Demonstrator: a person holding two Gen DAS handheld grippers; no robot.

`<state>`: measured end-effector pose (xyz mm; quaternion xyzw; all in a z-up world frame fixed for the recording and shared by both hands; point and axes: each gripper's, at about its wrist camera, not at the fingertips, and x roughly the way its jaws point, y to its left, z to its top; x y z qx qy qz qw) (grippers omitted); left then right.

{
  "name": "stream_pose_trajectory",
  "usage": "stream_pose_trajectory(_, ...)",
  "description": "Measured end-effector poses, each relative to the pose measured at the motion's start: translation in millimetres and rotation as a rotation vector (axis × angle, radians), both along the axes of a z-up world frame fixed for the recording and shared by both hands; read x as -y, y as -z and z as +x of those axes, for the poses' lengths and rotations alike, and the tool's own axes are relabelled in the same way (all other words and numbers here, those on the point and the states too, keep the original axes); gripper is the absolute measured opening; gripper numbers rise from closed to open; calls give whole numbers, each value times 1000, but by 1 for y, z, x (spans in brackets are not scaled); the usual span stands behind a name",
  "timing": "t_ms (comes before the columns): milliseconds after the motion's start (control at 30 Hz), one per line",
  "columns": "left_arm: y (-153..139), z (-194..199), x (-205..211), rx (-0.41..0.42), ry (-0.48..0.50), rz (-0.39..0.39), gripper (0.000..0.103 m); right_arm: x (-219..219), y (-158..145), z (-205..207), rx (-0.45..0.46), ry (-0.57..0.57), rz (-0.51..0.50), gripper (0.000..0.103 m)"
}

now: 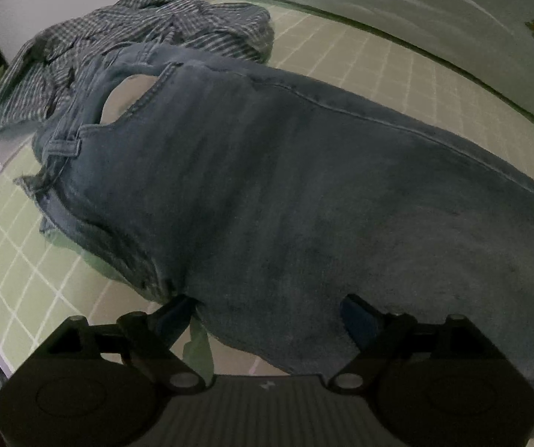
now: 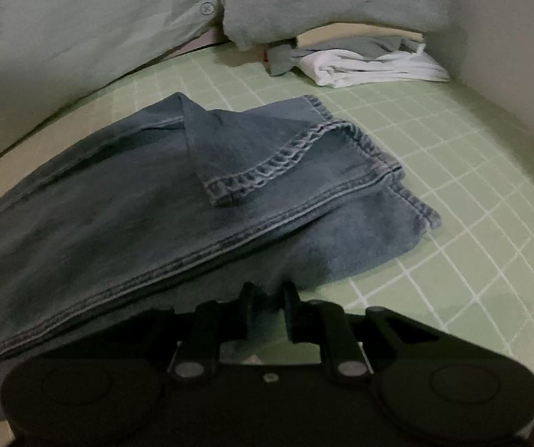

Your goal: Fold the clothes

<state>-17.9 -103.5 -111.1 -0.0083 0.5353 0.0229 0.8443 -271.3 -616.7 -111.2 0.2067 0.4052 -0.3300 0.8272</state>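
Blue denim jeans [image 2: 148,201] spread on green gridded mat [image 2: 453,193], hem folded back. Black right gripper [image 2: 270,300] nearly closed, pinching denim edge. Folded white and grey clothes [image 2: 364,63] beyond.

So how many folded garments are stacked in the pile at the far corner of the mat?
3 visible: a cream piece on top, a grey one under it, a white one at the bottom. The pillow overlaps the stack's back, so more may be hidden.
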Motion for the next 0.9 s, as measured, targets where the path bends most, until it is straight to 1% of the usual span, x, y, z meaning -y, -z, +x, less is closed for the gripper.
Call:
stream_pose_trajectory(100,1,0,0,-4,-29,1,92,13,1,-3,14,-28,-5,26)
stream_pose_trajectory(167,3,1,-1,-8,-57,-3,92,28,2,-10,14,9,-11,27)
stream_pose_trajectory(233,5,0,0,-11,-83,-1,94,43,3,-17,13,46,-17,33)
stream_pose_trajectory(267,6,0,1,-11,-95,3,95,51,3,-21,13,64,-20,39)
stream_pose_trajectory(367,9,0,2,-14,-138,10,97,80,4,-30,-32,203,-47,42)
stream_pose_trajectory(433,11,0,4,-16,-169,14,98,95,1,-27,-63,229,-96,44)
stream_pose_trajectory(467,12,1,4,-18,-185,14,98,99,-1,-23,-63,217,-115,45)
stream_pose_trajectory(533,14,4,5,-25,-209,24,102,98,-8,-10,-63,178,-172,50)
stream_pose_trajectory(600,14,5,7,-28,-215,38,103,96,-15,3,-62,139,-228,58)
stream_pose_trajectory(667,14,5,9,-28,-214,52,103,89,-20,19,-72,77,-262,59)
stream_pose_trajectory(800,14,5,9,-28,-227,58,103,74,-13,46,-109,-49,-267,60)
stream_pose_trajectory(867,13,6,9,-32,-231,59,103,70,0,60,-159,-105,-249,60)
stream_pose_trajectory(900,13,7,9,-33,-229,64,103,67,1,66,-161,-118,-280,60)
